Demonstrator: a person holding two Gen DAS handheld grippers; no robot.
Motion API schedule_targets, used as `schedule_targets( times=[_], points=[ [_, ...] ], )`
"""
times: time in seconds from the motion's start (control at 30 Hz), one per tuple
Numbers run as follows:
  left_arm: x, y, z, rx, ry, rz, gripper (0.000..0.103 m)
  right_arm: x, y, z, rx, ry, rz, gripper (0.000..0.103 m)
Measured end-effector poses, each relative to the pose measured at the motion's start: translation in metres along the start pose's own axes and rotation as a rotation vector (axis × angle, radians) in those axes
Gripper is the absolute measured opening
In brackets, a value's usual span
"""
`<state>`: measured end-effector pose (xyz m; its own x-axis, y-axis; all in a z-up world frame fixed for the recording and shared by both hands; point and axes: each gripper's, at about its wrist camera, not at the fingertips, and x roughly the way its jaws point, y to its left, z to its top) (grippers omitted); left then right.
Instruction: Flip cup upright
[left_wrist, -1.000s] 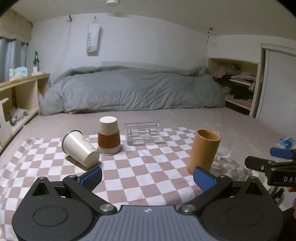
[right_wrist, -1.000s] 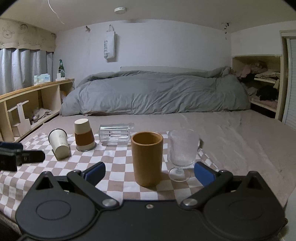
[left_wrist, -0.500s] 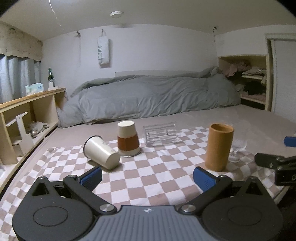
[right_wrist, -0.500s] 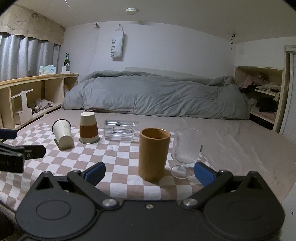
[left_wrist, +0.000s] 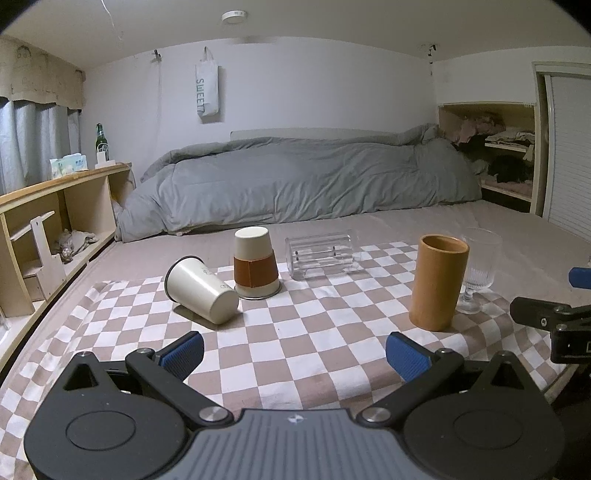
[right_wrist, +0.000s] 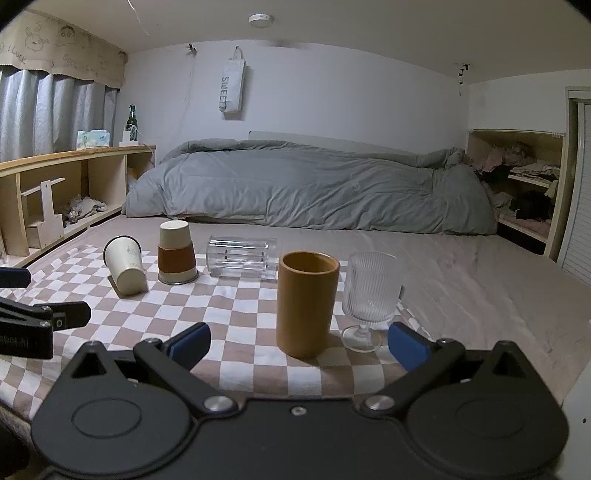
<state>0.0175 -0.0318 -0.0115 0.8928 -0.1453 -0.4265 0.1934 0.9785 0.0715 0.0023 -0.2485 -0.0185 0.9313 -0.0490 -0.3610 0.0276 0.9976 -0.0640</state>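
Observation:
On the checkered cloth (left_wrist: 295, 332) a white paper cup (left_wrist: 201, 290) lies on its side, a cup with a brown sleeve (left_wrist: 255, 262) stands upside down, and a clear tumbler (left_wrist: 319, 253) lies on its side. An orange cup (left_wrist: 437, 282) and a ribbed stem glass (left_wrist: 478, 264) stand upright. My left gripper (left_wrist: 295, 352) is open and empty, near the cloth's front edge. My right gripper (right_wrist: 299, 345) is open and empty, just in front of the orange cup (right_wrist: 306, 302) and the stem glass (right_wrist: 369, 299).
The cloth lies on a bed with a grey duvet (left_wrist: 303, 184) at the back. A wooden shelf unit (left_wrist: 44, 221) runs along the left. An alcove with clothes (left_wrist: 491, 155) is at the right. The right gripper shows at the left view's right edge (left_wrist: 546, 317).
Both grippers have pulled back and tilted up a little, so the cups sit lower and farther in view. No cup has moved. Both grippers stay open.

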Motion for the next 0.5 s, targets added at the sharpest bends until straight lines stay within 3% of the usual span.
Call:
schedule_targets(
  times=[0.5],
  points=[
    [0.0006, -0.0005, -0.0005, -0.007, 0.006, 0.001, 0.103, -0.0014, 0.0025, 0.0003, -0.006, -0.001, 0.006, 0.103]
  ],
)
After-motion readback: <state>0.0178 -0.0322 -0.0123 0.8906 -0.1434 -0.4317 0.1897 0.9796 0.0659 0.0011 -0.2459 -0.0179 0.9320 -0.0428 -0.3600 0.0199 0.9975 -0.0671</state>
